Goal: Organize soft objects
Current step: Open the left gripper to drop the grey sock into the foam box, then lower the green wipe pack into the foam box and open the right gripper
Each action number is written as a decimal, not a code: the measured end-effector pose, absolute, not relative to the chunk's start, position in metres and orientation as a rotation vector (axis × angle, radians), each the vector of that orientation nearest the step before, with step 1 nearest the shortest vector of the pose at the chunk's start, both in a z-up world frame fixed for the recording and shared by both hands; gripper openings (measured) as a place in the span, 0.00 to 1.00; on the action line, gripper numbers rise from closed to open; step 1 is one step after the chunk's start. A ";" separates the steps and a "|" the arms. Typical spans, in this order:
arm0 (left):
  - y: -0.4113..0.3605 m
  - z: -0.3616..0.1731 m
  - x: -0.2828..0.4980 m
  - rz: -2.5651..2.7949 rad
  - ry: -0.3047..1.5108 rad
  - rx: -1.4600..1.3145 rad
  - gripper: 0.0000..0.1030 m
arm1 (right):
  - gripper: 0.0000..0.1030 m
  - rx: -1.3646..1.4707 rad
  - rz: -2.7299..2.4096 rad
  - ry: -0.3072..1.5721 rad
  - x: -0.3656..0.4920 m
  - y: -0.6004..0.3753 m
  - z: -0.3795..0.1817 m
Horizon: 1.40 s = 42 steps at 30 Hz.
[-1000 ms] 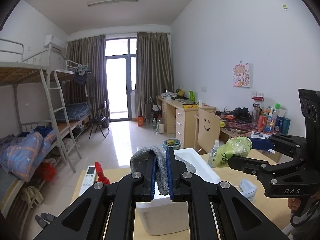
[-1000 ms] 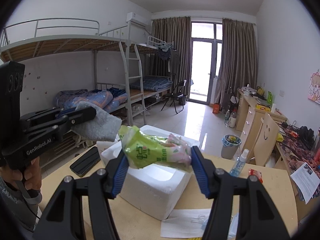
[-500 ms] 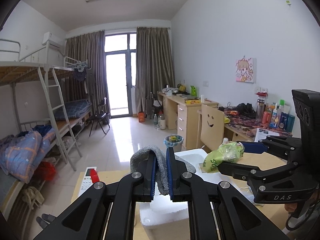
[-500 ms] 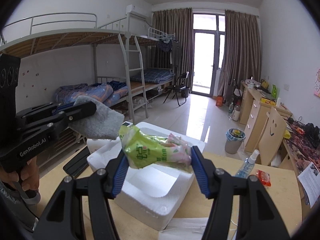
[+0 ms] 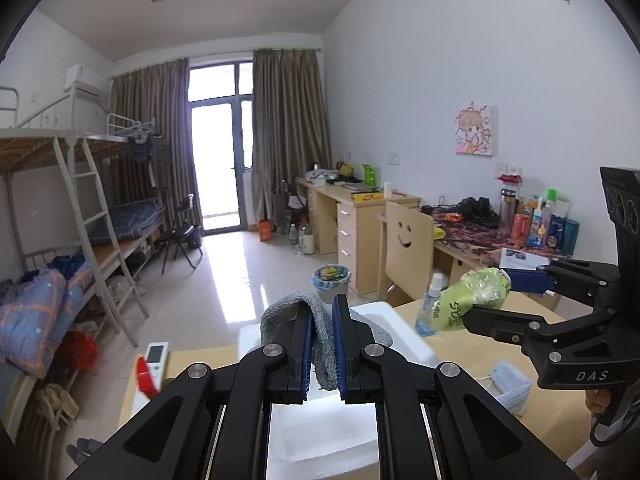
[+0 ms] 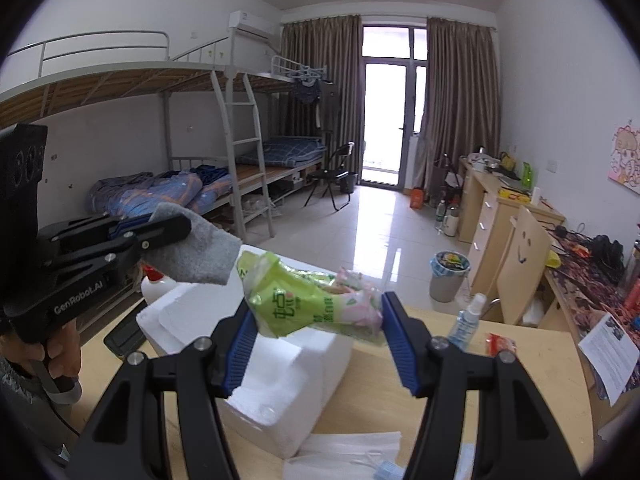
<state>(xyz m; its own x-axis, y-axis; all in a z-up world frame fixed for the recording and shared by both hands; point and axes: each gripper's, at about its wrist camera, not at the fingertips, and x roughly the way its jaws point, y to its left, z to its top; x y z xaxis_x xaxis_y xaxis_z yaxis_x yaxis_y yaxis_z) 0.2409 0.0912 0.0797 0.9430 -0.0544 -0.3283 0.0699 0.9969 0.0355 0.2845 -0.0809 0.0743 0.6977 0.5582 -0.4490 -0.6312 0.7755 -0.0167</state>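
My left gripper (image 5: 322, 312) is shut on a folded grey cloth (image 5: 320, 336), held in the air above a white foam box (image 5: 320, 424). The cloth also shows in the right wrist view (image 6: 200, 250), pinched by the left gripper (image 6: 176, 228). My right gripper (image 6: 316, 312) is shut on a green tissue pack (image 6: 304, 304), held over the foam box (image 6: 272, 384). In the left wrist view the pack (image 5: 472, 300) sits in the right gripper (image 5: 492, 300) to the right of the box.
The wooden table (image 6: 460, 392) carries a spray bottle (image 6: 466, 318), a red packet (image 6: 500, 344), white paper (image 6: 348, 456) and a dark phone (image 6: 124, 336). A face mask (image 5: 508, 384), a remote (image 5: 156, 356) and a red item (image 5: 144, 376) also lie there.
Both grippers have risen with their objects, so the foam box now sits lower in both views. The right gripper with the pack has moved a little away from the left one.
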 end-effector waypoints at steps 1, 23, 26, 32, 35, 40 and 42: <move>0.091 0.079 0.242 -0.069 0.337 0.047 0.10 | 0.63 -0.173 0.658 0.443 0.284 -0.084 0.075; 0.095 0.075 0.255 -0.031 0.359 0.005 0.98 | 0.63 -0.130 0.583 0.438 0.279 -0.109 0.077; 0.098 0.078 0.254 -0.025 0.352 -0.006 0.99 | 0.63 -0.132 0.583 0.438 0.279 -0.110 0.075; 0.096 0.080 0.252 -0.011 0.340 0.010 0.99 | 0.63 -0.134 0.589 0.434 0.278 -0.111 0.075; 0.099 0.081 0.247 -0.006 0.330 0.012 0.99 | 0.63 -0.138 0.592 0.434 0.277 -0.110 0.075; 0.102 0.083 0.239 0.018 0.320 0.020 0.99 | 0.63 -0.144 0.604 0.434 0.278 -0.107 0.074; 0.105 0.084 0.236 0.030 0.315 0.017 0.99 | 0.63 -0.146 0.610 0.434 0.280 -0.106 0.073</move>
